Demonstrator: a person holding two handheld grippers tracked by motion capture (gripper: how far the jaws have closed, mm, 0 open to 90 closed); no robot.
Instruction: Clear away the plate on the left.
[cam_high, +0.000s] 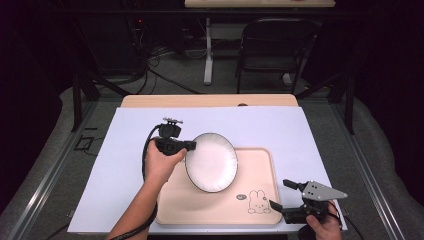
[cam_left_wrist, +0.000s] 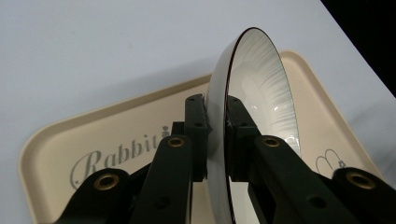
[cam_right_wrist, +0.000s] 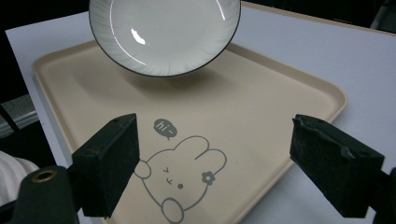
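Your left gripper (cam_high: 187, 146) is pinching the plate (cam_high: 211, 161) by its left rim, jaws pressed on either side of the edge, as the left gripper view shows with the plate (cam_left_wrist: 254, 88) seen edge-on between the pads. The plate hangs over the tray (cam_high: 260, 212), tilted, not resting flat; in the right gripper view a shadow sits under the plate (cam_right_wrist: 163, 32) on the tray (cam_right_wrist: 280, 98), so it looks clear of the surface. That's the relation the next move turns on: plate is straight out from the left jaws, to the right of that hand, above the tray's upper-left part, with bare tray below. Left hand is on it; your right gripper (cam_high: 280, 195) is well apart at the tray's near right corner, jaws spread wide with nothing between, pointed across the rabbit drawing (cam_right_wrist: 180, 179) toward the plate. Likely next: lower the plate flat onto the tray, then let go.
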